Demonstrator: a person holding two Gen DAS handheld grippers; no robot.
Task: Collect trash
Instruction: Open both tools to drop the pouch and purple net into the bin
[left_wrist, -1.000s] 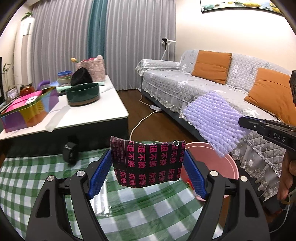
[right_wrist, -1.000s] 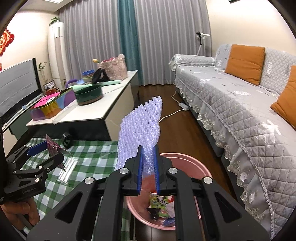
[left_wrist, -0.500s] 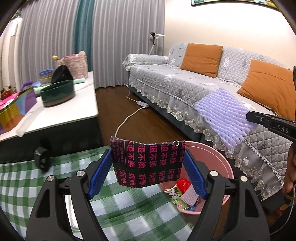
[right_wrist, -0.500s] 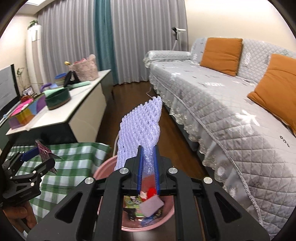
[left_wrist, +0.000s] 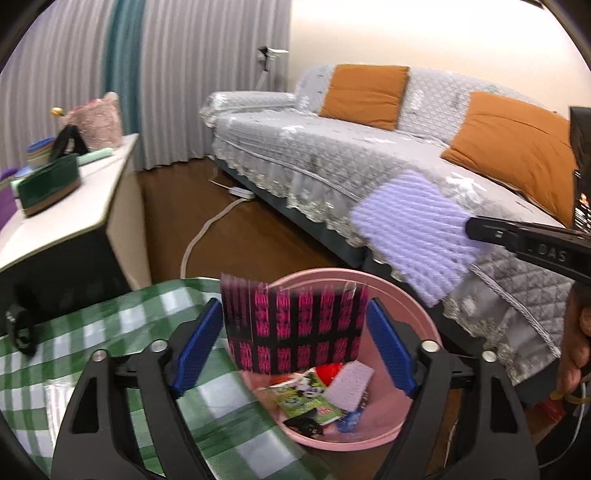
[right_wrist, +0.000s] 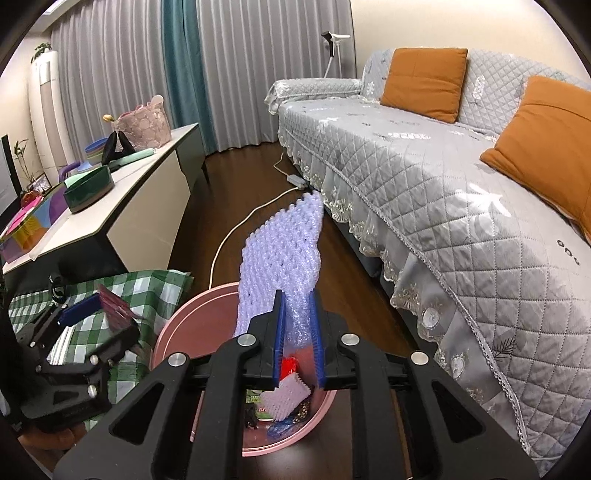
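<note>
My left gripper (left_wrist: 295, 343) is shut on a black wrapper with pink characters (left_wrist: 295, 328), held above the near rim of a pink basin (left_wrist: 413, 295) on the floor. The basin holds several pieces of trash (left_wrist: 314, 398). My right gripper (right_wrist: 297, 347) is shut on a lilac foam net sleeve (right_wrist: 284, 251), upright over the basin (right_wrist: 177, 325). The sleeve shows at the right of the left wrist view (left_wrist: 413, 229). The left gripper and wrapper (right_wrist: 114, 310) show at the left of the right wrist view.
A green checked cloth (left_wrist: 92, 332) covers the surface left of the basin. A white low table (right_wrist: 122, 199) with a green bowl (right_wrist: 88, 188) and boxes stands behind. A grey sofa (right_wrist: 424, 166) with orange cushions runs along the right. A white cable (right_wrist: 236, 229) lies on the wood floor.
Both grippers have moved right and forward with their loads, from over the checked cloth to above the pink basin. The basin's contents have come into view under them.
</note>
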